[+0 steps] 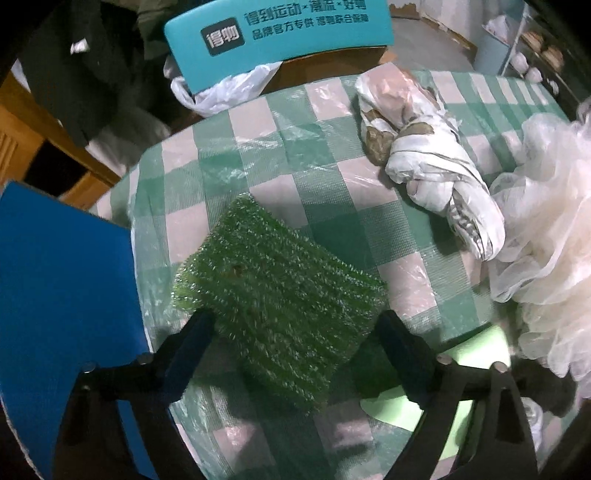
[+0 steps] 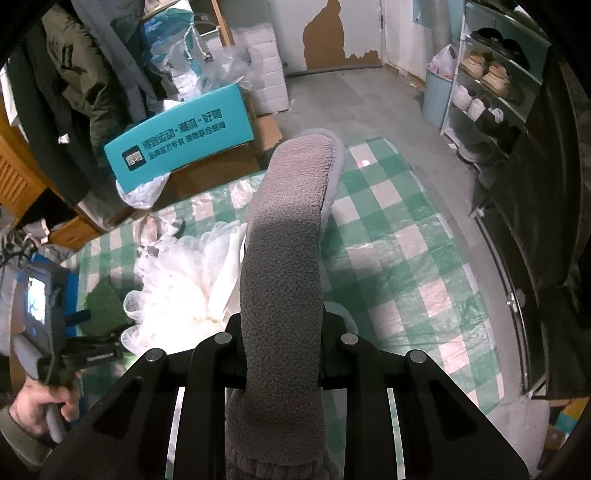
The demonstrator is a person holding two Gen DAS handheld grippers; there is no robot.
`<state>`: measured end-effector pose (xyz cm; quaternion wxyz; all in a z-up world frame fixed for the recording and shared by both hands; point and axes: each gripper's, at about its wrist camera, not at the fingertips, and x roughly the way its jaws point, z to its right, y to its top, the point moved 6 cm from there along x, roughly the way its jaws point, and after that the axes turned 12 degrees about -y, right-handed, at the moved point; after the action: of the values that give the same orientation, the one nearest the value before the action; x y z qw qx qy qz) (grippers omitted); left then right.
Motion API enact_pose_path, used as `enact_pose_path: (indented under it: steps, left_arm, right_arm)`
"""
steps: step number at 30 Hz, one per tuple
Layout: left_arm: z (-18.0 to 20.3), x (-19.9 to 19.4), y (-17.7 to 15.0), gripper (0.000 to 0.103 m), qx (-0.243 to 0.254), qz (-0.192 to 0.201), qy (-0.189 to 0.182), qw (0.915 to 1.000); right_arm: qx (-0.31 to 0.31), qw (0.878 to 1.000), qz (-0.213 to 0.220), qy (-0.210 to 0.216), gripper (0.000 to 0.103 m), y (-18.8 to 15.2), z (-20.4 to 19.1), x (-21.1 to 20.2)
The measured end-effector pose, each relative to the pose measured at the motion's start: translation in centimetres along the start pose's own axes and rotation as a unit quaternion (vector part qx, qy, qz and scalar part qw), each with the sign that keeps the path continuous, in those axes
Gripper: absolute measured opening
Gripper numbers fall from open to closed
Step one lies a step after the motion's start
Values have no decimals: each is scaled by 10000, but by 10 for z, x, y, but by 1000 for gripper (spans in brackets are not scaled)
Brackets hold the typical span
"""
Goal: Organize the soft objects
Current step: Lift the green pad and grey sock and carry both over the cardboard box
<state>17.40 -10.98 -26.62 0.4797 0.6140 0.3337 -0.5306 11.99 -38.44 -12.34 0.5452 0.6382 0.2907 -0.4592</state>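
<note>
Over the checked table (image 1: 332, 192), the left gripper (image 1: 295, 332) straddles a green scrubber (image 1: 280, 295) unclenched, while the right gripper (image 2: 282, 354) clamps a grey slipper (image 2: 288, 236)

Scrub pad (image 1: 280, 306) on surface (image 1: 332, 192); wrapped bundle (image 1: 424, 155) behind-right of pad, mesh puff (image 1: 546, 221) right of pad, box (image 1: 277, 33) beyond pad.

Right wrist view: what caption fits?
Right gripper shut on a grey fleece slipper above the checked tablecloth.
</note>
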Motion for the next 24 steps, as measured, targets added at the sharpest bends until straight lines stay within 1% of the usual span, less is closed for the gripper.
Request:
enact_pose_path:
  steps: [1, 3, 4, 6, 7, 8, 9, 11, 12, 13, 18, 24]
  left_arm:
    - [2, -1, 0, 83, 13, 45, -77, 10000]
    - [4, -3, 0, 68, -3, 79, -175, 9998]
    - [5, -3, 0, 63, 23, 109, -167, 9998]
    - [7, -5, 0, 43, 83, 130, -233, 9996]
    - [8, -7, -1, 36, 97, 117, -263, 9995]
    - [9, -8, -2, 24, 80, 94, -333, 9994]
    - [9, -9, -3, 19, 39, 63, -428, 9991]
    - [11, -13, -6, 15, -52, 72, -624, 9980]
    - [13, -18, -8, 9, -66, 98, -654, 9978]
    - [14, -21, -9, 8, -65, 122, -665, 9977]
    - [19, -46, -8, 8, -98, 345, -853, 9957]
    - [27, -80, -11, 7, -83, 604, -1181, 9911]
  right_arm:
    - [-7, 10000, 13, -21, 21, 0, 0, -1]
    - [-48, 9999, 54, -79, 21, 1, -2, -4]
    - [-70, 9999, 83, -105, 21, 1, -2, -6]
    - [-86, 9998, 121, -106, 21, 2, -3, -10]
    - [-90, 9998, 136, -82, 21, 2, -3, -13]
    - [-92, 9998, 144, -76, 21, 2, -4, -15]
    - [-95, 9998, 161, -72, 21, 2, -4, -17]
    - [-107, 9997, 213, -59, 21, 3, -6, -24]
    - [-113, 9996, 247, -58, 21, 3, -6, -27]
    - [-118, 9995, 274, -53, 21, 4, -8, -30]
    - [-147, 9991, 400, 27, 21, 3, -14, -46]
    - [-280, 9981, 531, 134, 21, 2, -29, -62]
